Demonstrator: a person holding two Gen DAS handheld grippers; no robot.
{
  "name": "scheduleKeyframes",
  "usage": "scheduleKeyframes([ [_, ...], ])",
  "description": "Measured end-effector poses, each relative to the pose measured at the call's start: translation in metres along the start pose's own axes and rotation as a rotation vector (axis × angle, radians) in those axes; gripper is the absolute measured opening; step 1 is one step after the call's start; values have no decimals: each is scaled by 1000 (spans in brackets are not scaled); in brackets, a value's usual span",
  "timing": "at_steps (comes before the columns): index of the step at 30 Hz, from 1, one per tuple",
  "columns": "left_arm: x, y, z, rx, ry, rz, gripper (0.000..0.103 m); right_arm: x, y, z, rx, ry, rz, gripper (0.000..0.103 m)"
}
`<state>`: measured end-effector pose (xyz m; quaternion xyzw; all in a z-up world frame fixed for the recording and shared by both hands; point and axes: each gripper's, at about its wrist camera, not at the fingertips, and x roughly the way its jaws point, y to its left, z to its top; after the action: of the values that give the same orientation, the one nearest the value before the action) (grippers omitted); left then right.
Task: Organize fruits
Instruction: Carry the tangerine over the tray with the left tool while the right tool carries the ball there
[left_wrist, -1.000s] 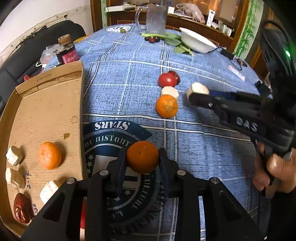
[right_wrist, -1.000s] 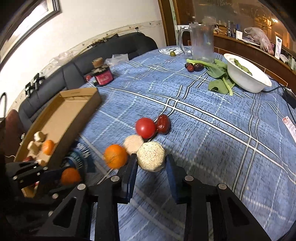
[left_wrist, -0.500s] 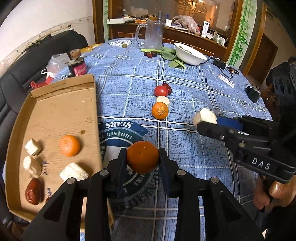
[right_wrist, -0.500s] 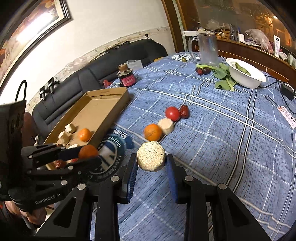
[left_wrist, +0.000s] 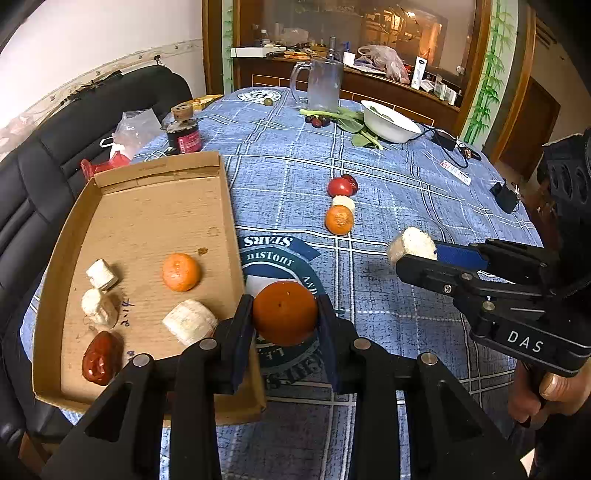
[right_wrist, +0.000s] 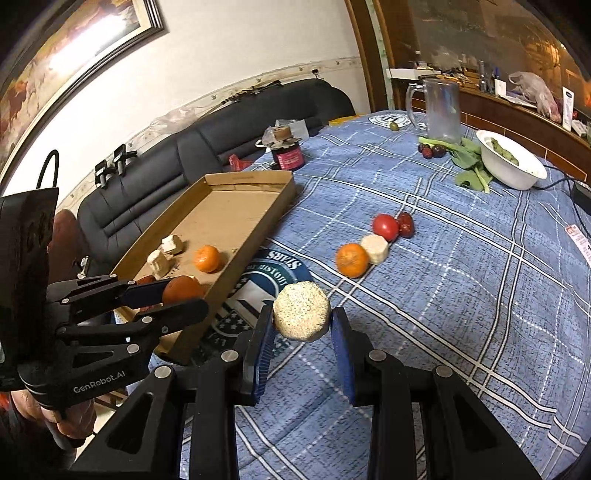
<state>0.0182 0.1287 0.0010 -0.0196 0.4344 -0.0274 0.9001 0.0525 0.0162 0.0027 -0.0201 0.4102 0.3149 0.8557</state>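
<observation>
- Here the left tool (left_wrist: 284, 314) is clamped on a dark orange mandarin (left_wrist: 284, 312), held in the air just beside the near right corner of the cardboard tray (left_wrist: 155, 177).
- The right tool (right_wrist: 301, 325) is clamped on a pale, speckled, many-sided chunk (right_wrist: 301, 310), held above the worktop (right_wrist: 461, 280) to the right of the tray, over the round printed emblem (left_wrist: 275, 251) on the blue checked cloth.
- Inside the tray lie one mandarin (left_wrist: 181, 271), three pale chunks (left_wrist: 190, 320) and a dark red wrinkled fruit (left_wrist: 100, 357), all in its near half.
- Further right of the tray, on the cloth, four pieces lie in a row, each touching or nearly touching the next: an orange mandarin (right_wrist: 352, 259), a pale chunk (right_wrist: 375, 248), a red tomato (right_wrist: 385, 227) and a dark red fruit (right_wrist: 405, 224).
- Beyond the tray's far end stands a red-labelled jar (left_wrist: 184, 133).
- Well beyond the tray, at the far side of the worktop, are a clear jug (right_wrist: 441, 110), green leaves (right_wrist: 469, 162) and a white bowl (right_wrist: 511, 162).
</observation>
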Motion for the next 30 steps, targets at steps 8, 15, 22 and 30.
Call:
scheduleKeyframes([
  [8, -7, 12, -2, -18, -12, 11, 31, 3, 15, 3, -28, 8, 11, 31],
  [15, -11, 22, -2, -34, -20, 28, 31, 7, 26, 6, -45, 14, 24, 31],
  [22, -12, 30, -2, -47, -20, 37, 31, 12, 32, 11, -60, 19, 34, 31],
  [30, -11, 39, -2, -56, -15, 45, 31, 20, 40, 15, -73, 27, 48, 31],
])
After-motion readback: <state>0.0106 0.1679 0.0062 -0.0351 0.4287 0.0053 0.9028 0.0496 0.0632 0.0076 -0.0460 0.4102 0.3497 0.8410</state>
